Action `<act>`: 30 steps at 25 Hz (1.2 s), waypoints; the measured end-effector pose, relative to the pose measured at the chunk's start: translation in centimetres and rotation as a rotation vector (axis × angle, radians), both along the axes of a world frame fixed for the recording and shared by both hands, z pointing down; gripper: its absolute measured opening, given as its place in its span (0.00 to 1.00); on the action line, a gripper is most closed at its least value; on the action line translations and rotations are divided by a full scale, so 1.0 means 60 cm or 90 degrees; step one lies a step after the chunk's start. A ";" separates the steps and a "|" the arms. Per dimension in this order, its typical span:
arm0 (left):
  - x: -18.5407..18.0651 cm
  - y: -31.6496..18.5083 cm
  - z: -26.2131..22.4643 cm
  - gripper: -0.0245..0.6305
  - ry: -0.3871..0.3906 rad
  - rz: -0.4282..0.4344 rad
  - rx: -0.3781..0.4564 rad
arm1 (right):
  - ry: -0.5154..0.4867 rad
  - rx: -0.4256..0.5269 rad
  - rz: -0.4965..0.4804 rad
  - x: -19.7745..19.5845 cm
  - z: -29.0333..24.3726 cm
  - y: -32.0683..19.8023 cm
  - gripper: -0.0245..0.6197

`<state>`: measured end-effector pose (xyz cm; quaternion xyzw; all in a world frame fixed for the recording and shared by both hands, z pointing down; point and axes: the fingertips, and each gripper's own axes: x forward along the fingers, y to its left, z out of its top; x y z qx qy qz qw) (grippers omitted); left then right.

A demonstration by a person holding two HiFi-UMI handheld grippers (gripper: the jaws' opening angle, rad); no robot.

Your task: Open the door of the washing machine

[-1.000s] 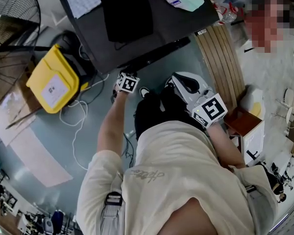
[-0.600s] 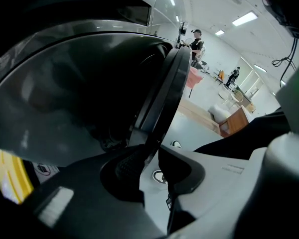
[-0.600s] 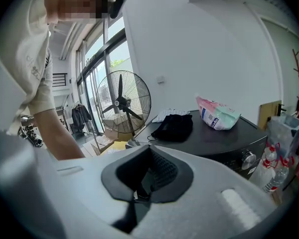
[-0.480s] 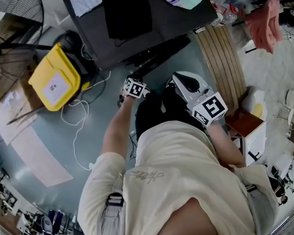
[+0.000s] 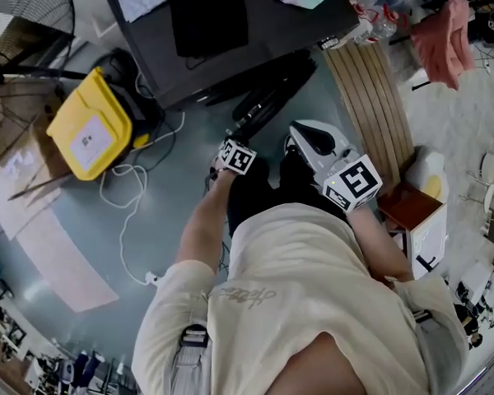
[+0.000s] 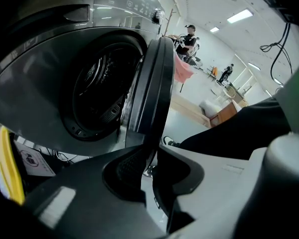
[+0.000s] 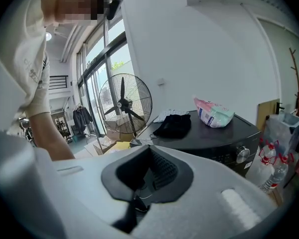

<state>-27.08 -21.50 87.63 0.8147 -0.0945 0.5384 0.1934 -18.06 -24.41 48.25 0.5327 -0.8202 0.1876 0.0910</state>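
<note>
The dark washing machine (image 5: 230,39) stands at the top of the head view, its round door (image 5: 272,97) swung partly out from the front. My left gripper (image 5: 230,153) is at the door's free edge. In the left gripper view the door rim (image 6: 152,83) runs down between the jaws, which are closing on it, beside the open drum (image 6: 99,88). My left gripper (image 6: 148,161) is shut on that rim. My right gripper (image 5: 296,134) hangs beside the door, shut and holding nothing; the right gripper view shows its closed tips (image 7: 149,151) facing the machine's top.
A yellow bin (image 5: 90,126) and a white cable (image 5: 123,196) lie on the floor left of the machine. A fan (image 5: 25,15) stands at far left. A slatted wooden bench (image 5: 379,97) and a box (image 5: 412,212) are on the right. Black cloth (image 5: 206,15) lies on the machine.
My left gripper has moved right and toward me, drawing the door with it, and the door stands further out from the machine. The right gripper has hardly shifted.
</note>
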 end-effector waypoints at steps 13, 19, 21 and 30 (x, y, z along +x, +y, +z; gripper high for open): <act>0.023 0.092 0.001 0.15 -0.083 -0.018 -0.009 | -0.015 0.015 -0.017 0.092 -0.004 0.095 0.04; 0.048 0.149 0.001 0.14 -0.108 -0.074 -0.035 | -0.023 0.016 -0.043 0.161 0.003 0.131 0.04; 0.056 0.169 0.001 0.14 -0.117 -0.104 -0.039 | -0.027 0.014 -0.047 0.185 0.009 0.147 0.04; 0.122 0.256 0.001 0.14 -0.138 -0.184 -0.042 | -0.043 0.012 -0.080 0.286 0.030 0.223 0.04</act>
